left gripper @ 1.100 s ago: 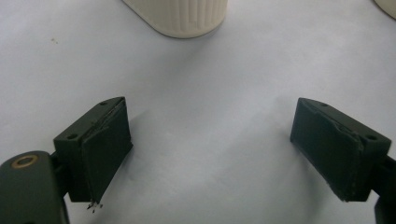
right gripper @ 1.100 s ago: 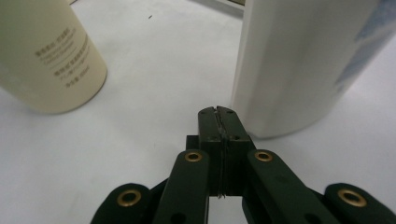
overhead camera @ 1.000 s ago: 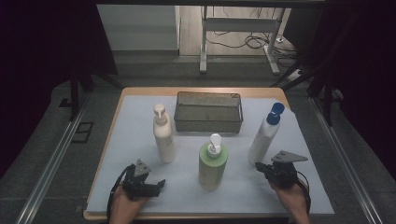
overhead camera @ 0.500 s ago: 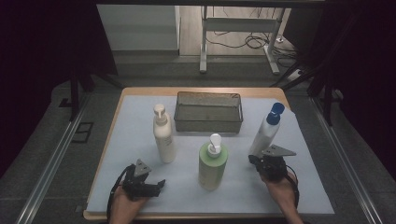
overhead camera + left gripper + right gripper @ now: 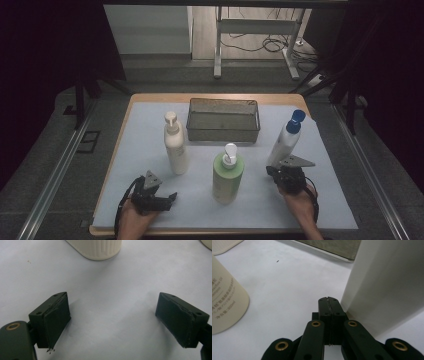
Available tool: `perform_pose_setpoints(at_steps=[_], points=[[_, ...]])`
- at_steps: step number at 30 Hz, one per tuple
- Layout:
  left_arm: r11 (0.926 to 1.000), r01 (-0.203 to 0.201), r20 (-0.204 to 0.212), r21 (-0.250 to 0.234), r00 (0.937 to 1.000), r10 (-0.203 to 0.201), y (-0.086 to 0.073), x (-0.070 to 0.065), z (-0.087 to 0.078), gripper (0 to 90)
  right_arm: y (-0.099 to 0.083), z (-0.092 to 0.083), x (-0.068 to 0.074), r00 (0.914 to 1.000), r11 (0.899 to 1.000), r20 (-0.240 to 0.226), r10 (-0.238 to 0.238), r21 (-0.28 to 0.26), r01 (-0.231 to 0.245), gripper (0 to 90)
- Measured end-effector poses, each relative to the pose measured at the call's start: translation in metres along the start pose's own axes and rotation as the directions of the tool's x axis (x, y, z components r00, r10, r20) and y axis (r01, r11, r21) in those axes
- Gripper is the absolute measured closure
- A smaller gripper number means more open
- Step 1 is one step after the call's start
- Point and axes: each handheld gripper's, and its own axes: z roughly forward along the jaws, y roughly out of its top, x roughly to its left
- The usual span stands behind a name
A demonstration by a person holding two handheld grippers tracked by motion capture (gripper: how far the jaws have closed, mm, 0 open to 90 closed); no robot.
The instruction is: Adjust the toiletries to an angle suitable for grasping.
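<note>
Our right tongs [image 5: 272, 171] are pressed together, empty, just beside the base of the tilted blue-capped bottle [image 5: 286, 138] at the table's [image 5: 150, 120] right. Our left tongs [image 5: 167, 198] stand wide apart, empty, near the cream pump bottle [image 5: 175, 145].

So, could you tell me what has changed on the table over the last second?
The right gripper has slid left and slightly forward, up to the base of the blue-capped white bottle, its jaws shut with nothing between them. Nothing was gripped or released. The left gripper stayed put with jaws open, and the cream pump bottle, green pump bottle and mesh basket have not moved.
</note>
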Motion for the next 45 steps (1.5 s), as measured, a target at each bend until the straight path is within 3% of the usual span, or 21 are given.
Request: perform_pose_setpoints(at_steps=[9, 28, 35, 40, 45], points=[[1.0000, 0.001, 0.000, -0.001, 1.0000, -0.001, 0.000, 0.000, 0.000, 12.1, -0.007, -0.006, -0.014, 0.9996, 1.000, 0.011, 0.026, 0.006, -0.026, 89.7], [1.0000, 0.001, 0.000, 0.000, 1.0000, -0.001, 0.000, 0.000, 0.000, 12.1, -0.017, -0.014, -0.034, 0.9989, 0.999, 0.033, 0.034, 0.034, -0.035, 89.6], [1.0000, 0.000, 0.000, 0.000, 1.0000, 0.000, 0.000, 0.000, 0.000, 12.1, -0.024, -0.019, -0.047, 0.9979, 0.998, 0.037, 0.053, 0.036, -0.054, 89.5], [1.0000, 0.002, 0.000, -0.001, 1.0000, -0.002, 0.000, 0.000, 0.000, 12.1, -0.025, -0.017, -0.047, 0.9985, 0.998, 0.031, 0.046, 0.046, -0.047, 85.9], [1.0000, 0.000, 0.000, 0.000, 1.0000, 0.000, 0.000, 0.000, 0.000, 12.1, -0.022, -0.027, -0.044, 0.9990, 0.998, 0.012, 0.042, 0.037, -0.043, 79.3]])
